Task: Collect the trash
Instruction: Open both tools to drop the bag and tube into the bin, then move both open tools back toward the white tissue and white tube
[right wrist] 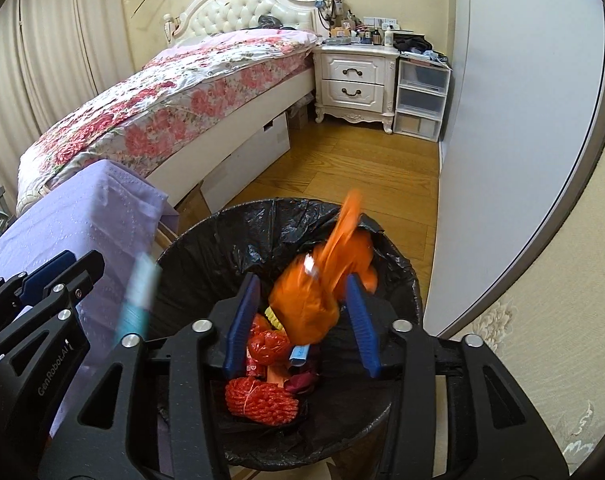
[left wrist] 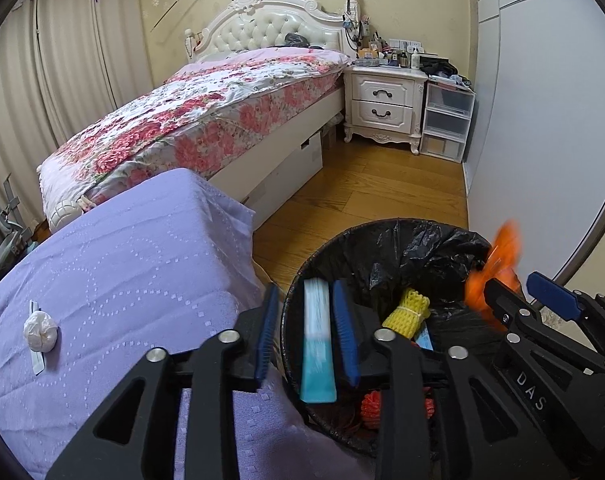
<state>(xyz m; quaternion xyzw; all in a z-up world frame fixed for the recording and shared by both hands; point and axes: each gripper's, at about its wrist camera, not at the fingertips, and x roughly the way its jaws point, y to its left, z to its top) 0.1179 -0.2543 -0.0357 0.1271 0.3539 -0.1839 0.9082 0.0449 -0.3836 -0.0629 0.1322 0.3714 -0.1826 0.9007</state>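
Blue packet upright between claw

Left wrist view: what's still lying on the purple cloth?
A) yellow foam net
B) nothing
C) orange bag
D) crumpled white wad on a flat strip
D: a crumpled white wad lies on the purple cloth; the yellow net is already in the bin.

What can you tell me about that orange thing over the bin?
The orange bag looks like thin, crumpled plastic, bunched into a lump with a loose tail streaming upward, blurred as if moving. It sits between the right tongs' blue pads, which stand apart from it. It hangs over the black-lined bin, above the red and yellow netting inside. A small white tag shows on its side.
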